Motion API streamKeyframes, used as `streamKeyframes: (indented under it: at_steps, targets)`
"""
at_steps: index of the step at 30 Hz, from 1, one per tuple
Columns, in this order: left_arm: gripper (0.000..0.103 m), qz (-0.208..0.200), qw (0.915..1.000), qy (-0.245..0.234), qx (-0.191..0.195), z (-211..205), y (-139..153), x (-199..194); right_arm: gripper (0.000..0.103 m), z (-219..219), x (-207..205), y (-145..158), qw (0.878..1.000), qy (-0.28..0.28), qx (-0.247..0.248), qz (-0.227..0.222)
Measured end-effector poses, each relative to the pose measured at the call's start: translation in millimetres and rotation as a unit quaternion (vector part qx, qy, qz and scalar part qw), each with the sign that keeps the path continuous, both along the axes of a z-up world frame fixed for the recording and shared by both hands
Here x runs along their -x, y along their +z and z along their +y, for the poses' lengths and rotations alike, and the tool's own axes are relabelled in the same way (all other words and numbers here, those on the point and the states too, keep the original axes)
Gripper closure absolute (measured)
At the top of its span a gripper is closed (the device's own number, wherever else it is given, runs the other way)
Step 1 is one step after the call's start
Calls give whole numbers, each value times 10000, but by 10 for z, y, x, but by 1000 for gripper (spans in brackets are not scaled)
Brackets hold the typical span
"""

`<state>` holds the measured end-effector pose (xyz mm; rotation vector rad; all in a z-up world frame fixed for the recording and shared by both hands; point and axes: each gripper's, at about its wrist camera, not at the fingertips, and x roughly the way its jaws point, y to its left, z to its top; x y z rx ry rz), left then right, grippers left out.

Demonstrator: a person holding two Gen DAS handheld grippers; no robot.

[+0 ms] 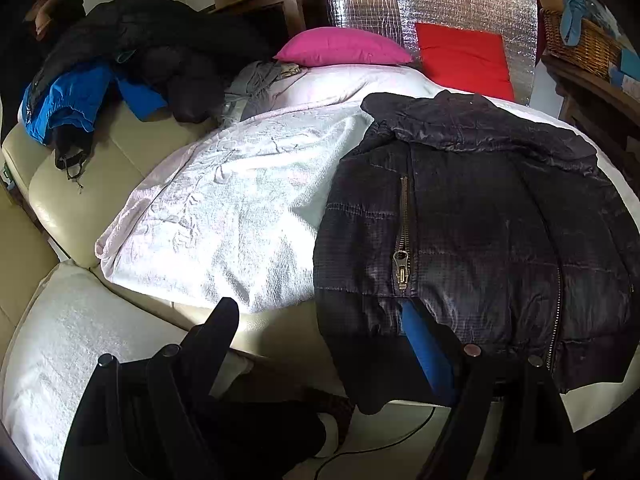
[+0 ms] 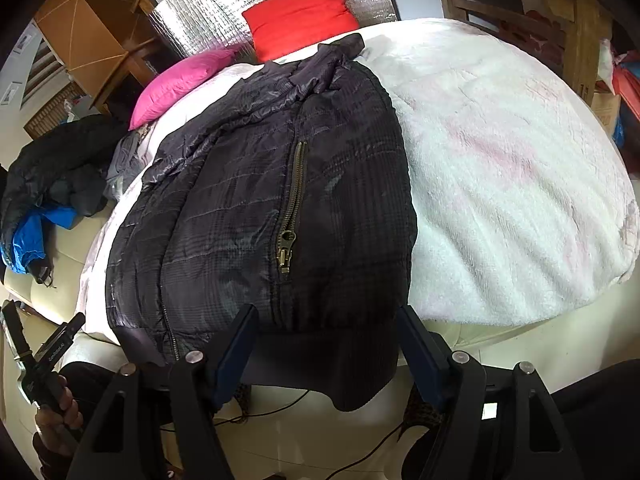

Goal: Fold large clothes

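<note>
A dark quilted jacket (image 1: 480, 220) (image 2: 248, 200) with brass zippers lies on the white blanket (image 1: 240, 200) (image 2: 500, 180). Its hem hangs over the near edge of the cream sofa (image 1: 80, 184). My left gripper (image 1: 320, 320) is open beside the jacket's left side. The tip of its blue-padded finger (image 1: 424, 344) sits against the hanging hem, and the other finger is over bare sofa. My right gripper (image 2: 328, 332) is open and low in front of the hem, with one finger on each side of the hanging flap. I see no pads pressing on it.
A heap of black and blue clothes (image 1: 120, 64) (image 2: 40, 200) lies on the sofa's left. A pink cushion (image 1: 344, 46) and a red cushion (image 1: 464, 60) lean against silver foil at the back. A wicker basket (image 1: 580, 40) stands on wooden furniture at the right. A hand (image 2: 56, 412) holds a black tool at the lower left.
</note>
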<state>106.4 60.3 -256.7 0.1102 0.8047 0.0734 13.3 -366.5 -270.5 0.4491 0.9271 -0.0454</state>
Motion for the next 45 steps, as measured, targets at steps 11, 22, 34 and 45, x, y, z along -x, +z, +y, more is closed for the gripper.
streamKeyframes:
  at_steps: [11,22,34,45]
  targets:
    - [19,16,10000,-9,-8,-2,-2,4,29,15,-6,10,10000,16,-7,-11]
    - [19,18,10000,-9,1,2,5,-6,29,34,-20,21,10000,61,10,-3]
    - [19,18,10000,-26,-12,-14,8,-5,29,56,-36,26,10000,88,12,-9]
    - [19,1023,9935,16,508,123,-481,-184,29,95,-108,-217,9983,82,142,555]
